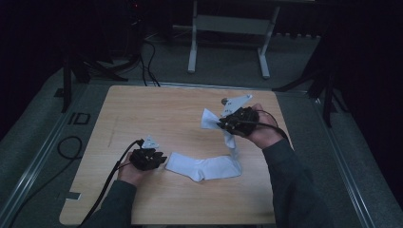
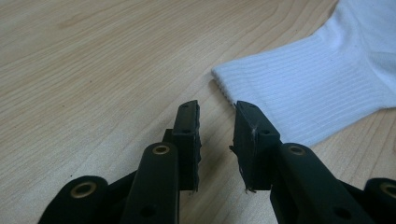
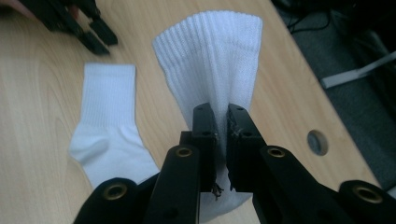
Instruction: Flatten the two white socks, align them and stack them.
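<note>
A: How are the hands posed?

B: In the high view, the right hand-held gripper (image 1: 223,124) is held raised over the right half of the tabletop (image 1: 142,109), jaws turned toward the left, with the sleeve entering from the bottom right. The left hand-held gripper (image 1: 161,159) is kept low near the front left, jaws pointed right at the flat sock (image 1: 204,167).

A: And the jaws?

B: The right hand-held gripper (image 3: 222,122) is clamped on the lifted sock (image 3: 215,60); the ribbed cloth is pinched between the pads and fans out above them. The left hand-held gripper (image 2: 217,128) is seen with a gap between its jaws and nothing in it; the cuff of the flat sock (image 2: 308,88) lies just beyond the right jaw's tip, and whether it is touched cannot be told.

A: Where are the socks?

B: The flat sock is laid across the front middle of the tabletop, cuff toward the left hand-held gripper. The lifted sock (image 1: 230,140) hangs from the right hand-held gripper, its lower end reaching down beside the flat sock's toe end.

A: What else is around?

B: A round hole (image 3: 317,142) is seen in the tabletop near its right edge. Cables (image 1: 107,183) trail off the front left. A white frame (image 1: 228,28) stands on the floor beyond.

A: Anything hard to make out?

B: The surroundings are dark. In the right gripper view, the lifted sock's lower part is hidden behind the jaws, and whether the two socks touch cannot be told.
</note>
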{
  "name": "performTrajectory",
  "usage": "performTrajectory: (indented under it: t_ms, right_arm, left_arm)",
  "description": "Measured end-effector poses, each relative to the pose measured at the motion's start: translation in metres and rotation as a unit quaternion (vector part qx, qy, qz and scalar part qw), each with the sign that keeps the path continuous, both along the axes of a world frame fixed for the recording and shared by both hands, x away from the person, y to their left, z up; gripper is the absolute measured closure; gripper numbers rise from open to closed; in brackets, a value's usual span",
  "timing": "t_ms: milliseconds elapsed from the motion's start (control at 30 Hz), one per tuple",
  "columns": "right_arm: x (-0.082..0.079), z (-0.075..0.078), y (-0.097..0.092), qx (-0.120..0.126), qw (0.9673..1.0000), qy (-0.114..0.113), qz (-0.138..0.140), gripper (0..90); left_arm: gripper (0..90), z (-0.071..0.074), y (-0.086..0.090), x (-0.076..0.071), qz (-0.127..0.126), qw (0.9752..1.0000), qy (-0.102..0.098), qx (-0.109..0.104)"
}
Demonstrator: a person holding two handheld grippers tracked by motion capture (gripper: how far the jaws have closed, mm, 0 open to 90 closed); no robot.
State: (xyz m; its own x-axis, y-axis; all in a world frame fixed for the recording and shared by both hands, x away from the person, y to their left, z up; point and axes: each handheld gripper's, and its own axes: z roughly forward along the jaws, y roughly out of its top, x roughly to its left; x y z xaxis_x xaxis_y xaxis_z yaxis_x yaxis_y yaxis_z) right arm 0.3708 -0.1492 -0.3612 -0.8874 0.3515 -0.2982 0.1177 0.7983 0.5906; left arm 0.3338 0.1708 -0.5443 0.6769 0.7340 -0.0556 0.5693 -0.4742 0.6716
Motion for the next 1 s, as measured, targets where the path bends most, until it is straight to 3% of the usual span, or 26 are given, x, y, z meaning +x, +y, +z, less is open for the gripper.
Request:
performTrajectory:
  t_ms: [167, 400, 500, 767, 967, 1000]
  right_arm:
    - [-0.009, 0.016, -0.002, 0.018, 0.9998, -0.003, 0.006, 83.0]
    - [-0.019, 0.003, 0.009, 0.017, 0.9991, 0.032, 0.023, 82.9]
    - [-0.025, -0.014, 0.025, 0.008, 0.9981, 0.051, 0.033, 82.6]
    - [-0.035, -0.068, 0.07, -0.022, 0.9962, 0.077, 0.035, 82.0]
    - [-0.029, -0.106, 0.091, -0.047, 0.9942, 0.096, 0.01, 82.0]
    - [-0.029, -0.106, 0.091, -0.047, 0.9942, 0.096, 0.01, 82.0]
  left_arm:
    - [70.9, 0.0, 0.0, 0.0, 0.001, 1.0, 0.001, 0.0]
    - [70.8, -0.001, 0.0, 0.0, 0.001, 1.0, 0.001, 0.0]
    - [70.9, 0.0, 0.0, 0.0, 0.002, 1.0, 0.0, 0.001]
    - [71.1, 0.002, 0.004, 0.0, 0.011, 0.9999, -0.004, -0.004]
    - [71.2, 0.004, 0.006, 0.0, 0.012, 0.9999, -0.005, -0.005]
    - [71.2, 0.004, 0.006, 0.0, 0.012, 0.9999, -0.005, -0.005]
